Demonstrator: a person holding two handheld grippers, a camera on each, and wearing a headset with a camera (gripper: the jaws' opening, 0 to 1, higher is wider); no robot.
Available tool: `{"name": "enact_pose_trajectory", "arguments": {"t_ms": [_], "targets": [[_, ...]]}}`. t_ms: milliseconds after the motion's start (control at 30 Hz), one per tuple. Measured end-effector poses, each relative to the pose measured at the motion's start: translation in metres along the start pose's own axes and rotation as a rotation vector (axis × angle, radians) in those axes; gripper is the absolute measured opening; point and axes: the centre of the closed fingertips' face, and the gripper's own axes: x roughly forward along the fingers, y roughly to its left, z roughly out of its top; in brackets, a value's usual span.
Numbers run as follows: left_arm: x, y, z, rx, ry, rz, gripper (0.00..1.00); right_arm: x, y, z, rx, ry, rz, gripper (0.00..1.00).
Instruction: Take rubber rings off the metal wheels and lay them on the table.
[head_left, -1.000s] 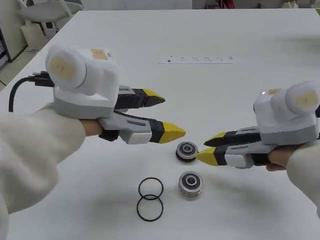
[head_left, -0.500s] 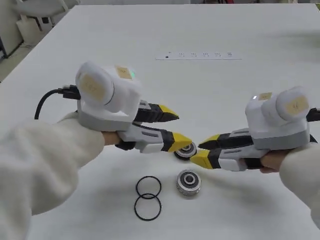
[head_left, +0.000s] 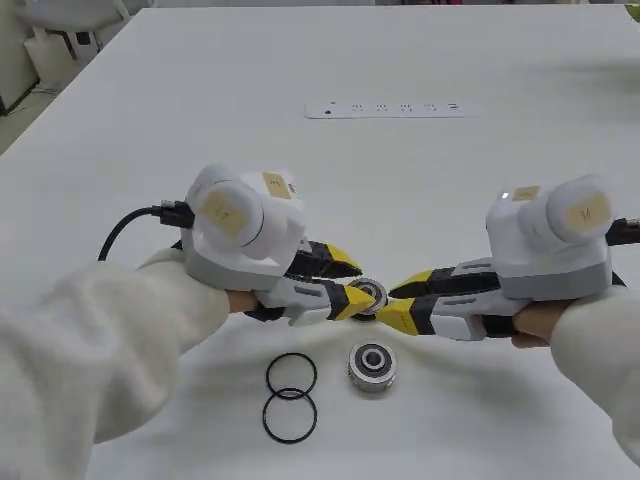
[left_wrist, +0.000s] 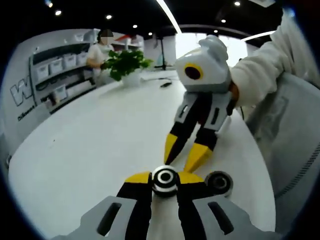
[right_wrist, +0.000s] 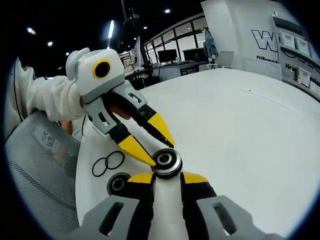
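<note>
1. white-and-grey left tongs (head_left: 365, 284), black jaws tipped yellow, held at the end of a cream sleeve (head_left: 100, 350). they reach in from the left in the head view. the two tips bracket item 3, one on each side. in the left gripper view they appear to touch it, but whether they press it firmly cannot be told.

2. white-and-grey right tongs (head_left: 388, 303), with the same black-and-yellow jaws, held at the end of a second cream sleeve (head_left: 612, 350). the jaws are slightly spread and pinch nothing. the tips sit just beside item 3, on the side facing the left tongs.

3. small round silver metal wheel with a black rubber ring on its rim (head_left: 367, 294). it sits on the counter between the two sets of tips, with its hub in clear view in both gripper views.

4. small round silver metal wheel with a bare ribbed rim (head_left: 372, 365). it lies flat on the counter, nearer the person than item 3 and apart from both tongs.

5. two thin black rubber rings, one (head_left: 291, 374) and the other (head_left: 289, 415). both lie flat on the counter just left of item 4. they sit one in front of the other with their edges meeting.

6. plain white counter (head_left: 200, 120), which carries all the items above.

7. flat white power strip (head_left: 385, 108), on the far part of the counter, well apart from the work.

8. black cable (head_left: 128, 228), running from the rear of the left tongs and curving down over the counter.
</note>
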Motion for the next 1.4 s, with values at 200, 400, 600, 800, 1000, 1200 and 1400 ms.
{"name": "enact_pose_trajectory", "arguments": {"t_ms": [200,400,600,800,1000,1200,1400], "targets": [[0.0019,-0.0004,-0.0046,-0.016,0.005,-0.005,0.14,0.0016,-0.0007,-0.0022,-0.014,0.009,-0.002,0.14],[0.0012,0.0003,-0.0060,-0.032,-0.003,-0.002,0.14,0.0020,-0.0011,-0.0032,-0.007,0.010,0.006,0.12],[0.0006,0.0000,-0.0062,-0.030,-0.007,-0.002,0.14,0.0015,-0.0028,-0.0044,-0.015,0.019,0.002,0.02],[0.0006,0.0001,-0.0065,-0.012,-0.004,0.002,0.14,-0.0014,-0.0052,-0.0040,0.033,0.023,-0.015,0.00],[0.0005,-0.0001,-0.0068,0.006,-0.002,0.006,0.14,-0.0038,-0.0059,-0.0025,0.133,0.009,-0.013,0.00],[0.0007,-0.0003,-0.0066,0.006,0.000,0.010,0.14,-0.0052,-0.0039,-0.0016,0.163,0.010,-0.013,0.00],[0.0011,-0.0002,-0.0065,0.006,-0.001,0.011,0.14,-0.0076,-0.0034,0.0009,0.200,-0.006,-0.010,0.00]]}}
